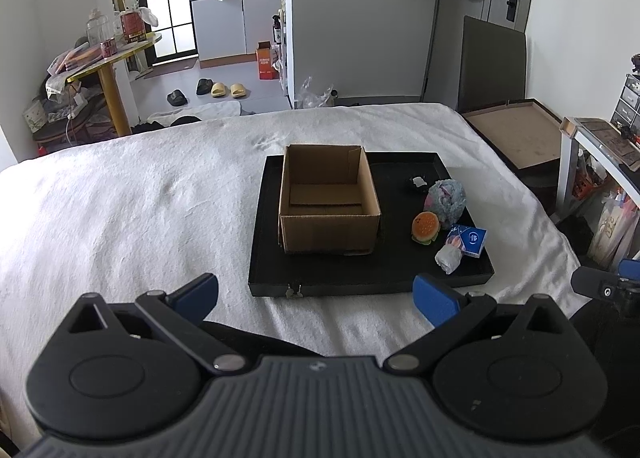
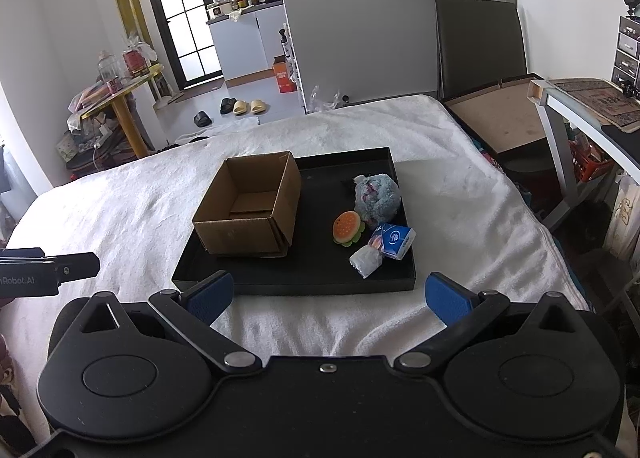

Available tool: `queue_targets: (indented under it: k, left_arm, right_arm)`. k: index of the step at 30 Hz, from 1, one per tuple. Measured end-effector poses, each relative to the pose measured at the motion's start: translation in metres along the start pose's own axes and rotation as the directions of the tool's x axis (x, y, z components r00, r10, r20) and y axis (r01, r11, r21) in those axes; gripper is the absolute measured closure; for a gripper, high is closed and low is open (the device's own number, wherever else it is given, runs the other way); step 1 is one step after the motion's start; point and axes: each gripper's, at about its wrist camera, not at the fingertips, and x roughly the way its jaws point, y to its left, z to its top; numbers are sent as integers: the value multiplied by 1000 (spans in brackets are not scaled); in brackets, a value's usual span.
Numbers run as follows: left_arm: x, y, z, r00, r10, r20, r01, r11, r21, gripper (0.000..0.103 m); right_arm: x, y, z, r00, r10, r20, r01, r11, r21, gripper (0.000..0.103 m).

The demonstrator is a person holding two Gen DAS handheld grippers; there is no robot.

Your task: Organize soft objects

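Note:
A black tray (image 1: 320, 286) (image 2: 304, 286) lies on the white bed. On it stands an open, empty cardboard box (image 1: 328, 201) (image 2: 250, 205). To the box's right lie a fluffy blue-pink plush (image 1: 447, 197) (image 2: 377, 193), a burger toy (image 1: 426, 227) (image 2: 348, 227), a blue tissue pack (image 1: 470, 240) (image 2: 394, 242), a white wrapped bundle (image 1: 449, 258) (image 2: 366, 261) and a small black-and-white item (image 1: 418, 181). My left gripper (image 1: 316, 298) is open and empty, short of the tray's near edge. My right gripper (image 2: 330, 298) is open and empty, also near the tray's front edge.
The white blanket (image 1: 140, 217) covers the bed. A brown board (image 1: 520, 133) and a desk (image 2: 580, 105) stand to the right. A cluttered yellow table (image 1: 108, 57) stands at the left, slippers (image 1: 224, 89) on the floor beyond.

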Motion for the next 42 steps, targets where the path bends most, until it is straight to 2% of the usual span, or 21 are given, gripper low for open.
queue_targets:
  k: [7, 11, 26, 42]
  left_arm:
    - [-4, 0, 0, 1000, 6, 23, -6, 1000, -12, 0]
    - [-4, 1, -3, 1000, 3, 20, -3, 1000, -18, 0]
    - [1, 5, -4, 1000, -5, 12, 5, 1000, -31, 0]
    - [50, 12, 6, 999, 8, -37, -10, 998, -57, 0]
  right_arm:
    - [-1, 0, 0, 1000, 0, -2, 0, 1000, 3, 0]
    - [-3, 0, 1, 1000, 25, -11, -25, 1000, 14, 0]
    - [-6, 1, -1, 1000, 15, -1, -15, 1000, 14, 0]
    - [35, -12, -1, 998, -26, -50, 28, 998, 53, 0]
